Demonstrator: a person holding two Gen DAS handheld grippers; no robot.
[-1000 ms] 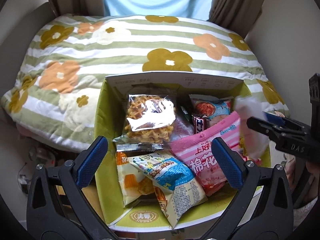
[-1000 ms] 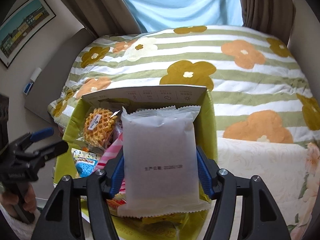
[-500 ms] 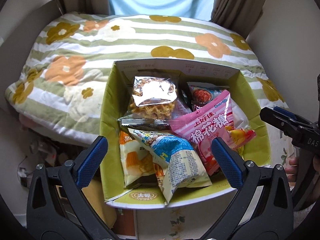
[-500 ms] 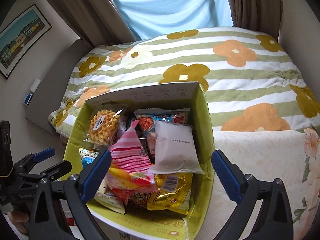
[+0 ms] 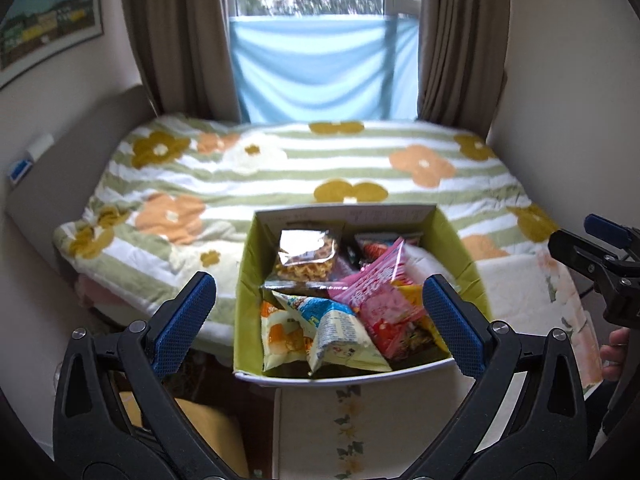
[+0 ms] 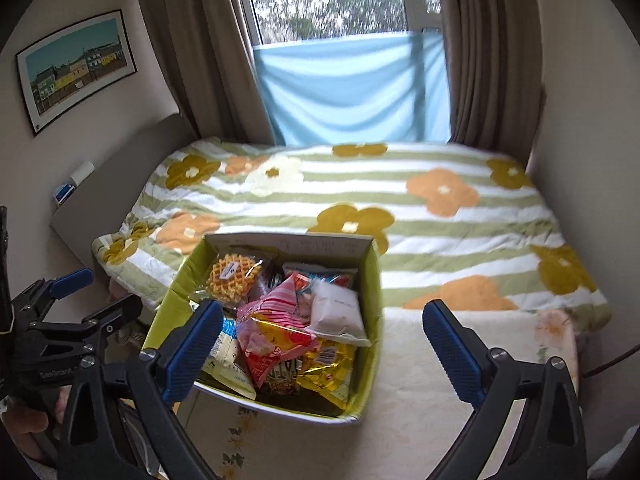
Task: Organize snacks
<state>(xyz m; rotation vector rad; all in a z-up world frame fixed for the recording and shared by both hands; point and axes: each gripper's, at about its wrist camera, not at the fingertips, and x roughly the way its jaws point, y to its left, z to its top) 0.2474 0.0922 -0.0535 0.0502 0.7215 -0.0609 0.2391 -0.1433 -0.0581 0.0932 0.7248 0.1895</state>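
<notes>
A green-lined cardboard box (image 5: pixel 249 280) (image 6: pixel 373 292) stands on a cream cloth at the foot of the bed, full of snack packs. On top lie a waffle pack (image 5: pixel 306 256) (image 6: pixel 232 278), a pink marshmallow bag (image 5: pixel 376 292) (image 6: pixel 276 306), a blue-and-white bag (image 5: pixel 332 324) and a plain white packet (image 6: pixel 336 312). My left gripper (image 5: pixel 318 312) is open and holds nothing, back from and above the box's near edge. My right gripper (image 6: pixel 322 344) is likewise wide open and empty above the box's near right corner. Each gripper shows at the edge of the other's view.
A bed with a green-striped flowered blanket (image 6: pixel 360 200) lies behind the box. Beyond it, a window with brown curtains (image 6: pixel 192 60) and a blue cloth. A headboard (image 6: pixel 120 168) and a framed picture (image 6: pixel 76 68) are at the left. A yellow object (image 5: pixel 200 432) sits low beside the cream cloth.
My right gripper opened and let go of the white packet, which now lies in the box. Both grippers pulled back and rose, so the box looks smaller.
</notes>
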